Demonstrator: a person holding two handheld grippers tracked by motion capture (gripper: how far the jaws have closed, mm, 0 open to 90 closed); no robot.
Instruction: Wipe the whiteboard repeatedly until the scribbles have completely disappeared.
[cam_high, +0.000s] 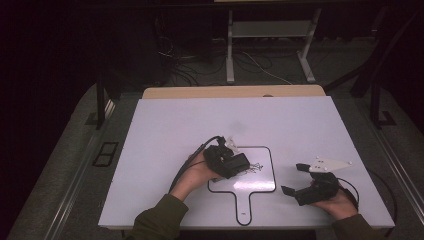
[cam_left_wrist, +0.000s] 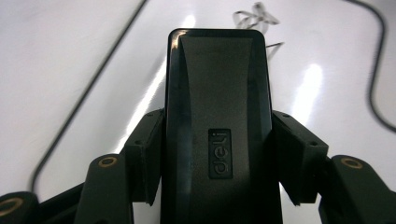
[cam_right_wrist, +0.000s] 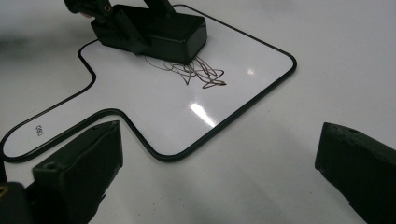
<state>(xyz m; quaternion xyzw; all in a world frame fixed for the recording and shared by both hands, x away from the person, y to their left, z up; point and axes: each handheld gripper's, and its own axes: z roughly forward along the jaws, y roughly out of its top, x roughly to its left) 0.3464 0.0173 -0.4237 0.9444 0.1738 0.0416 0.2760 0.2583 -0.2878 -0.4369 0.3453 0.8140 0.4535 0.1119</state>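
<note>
A small paddle-shaped whiteboard (cam_high: 260, 181) with a black rim lies flat on the white table (cam_high: 170, 130), handle toward the person. A dark scribble (cam_high: 255, 167) marks its face. My left gripper (cam_high: 235, 164) is shut on a black block eraser (cam_high: 240, 162), which rests on the board right beside the scribble. In the left gripper view the eraser (cam_left_wrist: 217, 116) sits lengthwise between the pads (cam_left_wrist: 148, 156), with the scribble (cam_left_wrist: 257, 16) just past its end. My right gripper (cam_high: 294, 179) stands open to the right of the board, with bare table between its jaws (cam_right_wrist: 219, 158).
A wooden board edge (cam_high: 235, 91) runs behind the table's far side. Beyond it are metal desk legs (cam_high: 230, 50) and loose cables (cam_high: 190, 70) on the dark floor. The table's front edge lies near the person's sleeves (cam_high: 155, 220).
</note>
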